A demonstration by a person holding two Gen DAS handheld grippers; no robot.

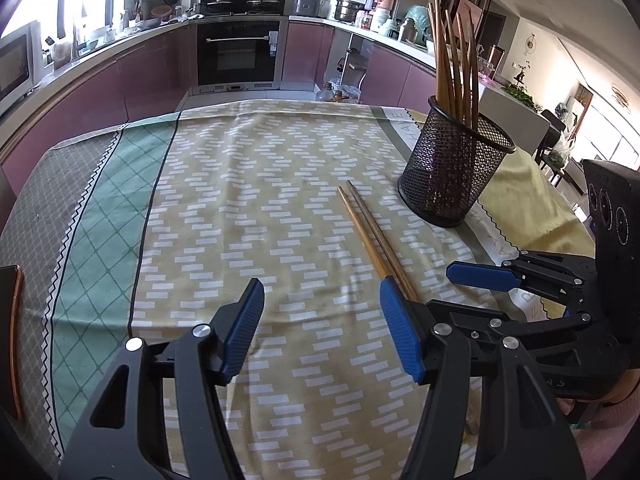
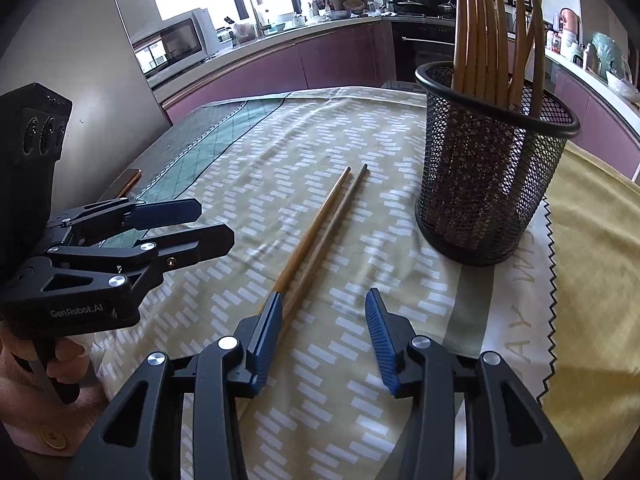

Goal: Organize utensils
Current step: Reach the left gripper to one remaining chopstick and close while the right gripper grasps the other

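Observation:
Two wooden chopsticks (image 1: pixel 370 230) (image 2: pixel 320 232) lie side by side on the patterned tablecloth (image 1: pixel 240 184). To their right stands a black mesh holder (image 1: pixel 452 176) (image 2: pixel 492 168) with several chopsticks (image 1: pixel 452 52) upright in it. My left gripper (image 1: pixel 321 283) (image 2: pixel 212 224) is open and empty over the cloth, and its right finger (image 1: pixel 400 328) covers the pair's near ends. My right gripper (image 2: pixel 324 296) (image 1: pixel 452 292) is open. The pair's near ends run along the inner side of its left finger (image 2: pixel 264 340), and its pads are not pressing on them.
A flat dark object with a copper edge (image 1: pixel 14 340) (image 2: pixel 128 180) lies at the table's left edge. The table's far edge faces purple kitchen cabinets (image 1: pixel 140 76) and an oven. A person's hand (image 2: pixel 68 352) holds the left gripper's handle.

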